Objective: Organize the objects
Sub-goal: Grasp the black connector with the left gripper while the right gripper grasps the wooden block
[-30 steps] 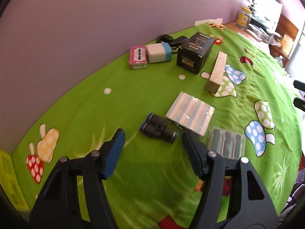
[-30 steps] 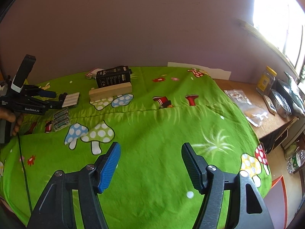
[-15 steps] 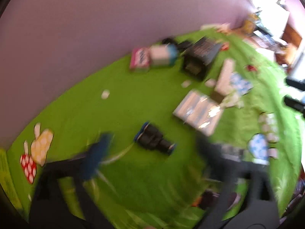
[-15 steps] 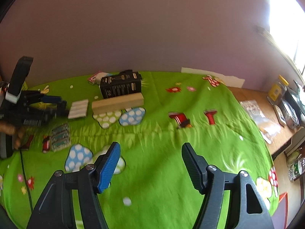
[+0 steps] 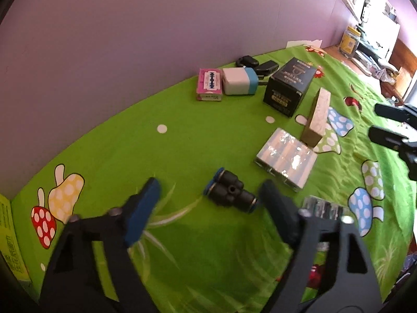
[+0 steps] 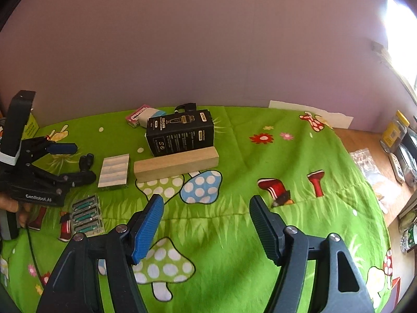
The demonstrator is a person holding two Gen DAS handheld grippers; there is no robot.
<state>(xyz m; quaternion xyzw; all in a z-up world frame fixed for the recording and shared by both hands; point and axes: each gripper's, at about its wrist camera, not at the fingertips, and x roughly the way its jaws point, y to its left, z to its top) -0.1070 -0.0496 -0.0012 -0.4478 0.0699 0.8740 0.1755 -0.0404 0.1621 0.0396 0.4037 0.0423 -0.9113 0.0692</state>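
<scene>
**Two open grippers over a green cloth strewn with small items**

A table is covered by a bright green cloth [image 5: 198,140] printed with mushrooms, set against a plain lilac wall.

The left gripper [image 5: 208,195] points down at a black Y-shaped pipe fitting [image 5: 230,191] with blue rims. The fitting lies on the cloth between the two fingers, close to the right-hand one, but neither pad presses on it. Its jaws have just been closing from a wider spread and are parted, holding nothing.

Just beyond the fitting lies a clear-wrapped pack of white sticks [image 5: 286,161], and beside it, toward the near edge, a clear case of green-banded cartridges [image 6: 87,215]. A wood block [image 6: 176,164] lies behind the pack, with a black box [image 6: 179,135] touching its far side. Near the wall sit a pink razor-blade packet [image 5: 209,84] and a white and blue cube [image 5: 241,80], side by side.

The right gripper [image 6: 206,219] hovers over bare cloth, near the wood block. Its jaws are about half spread and empty.
</scene>
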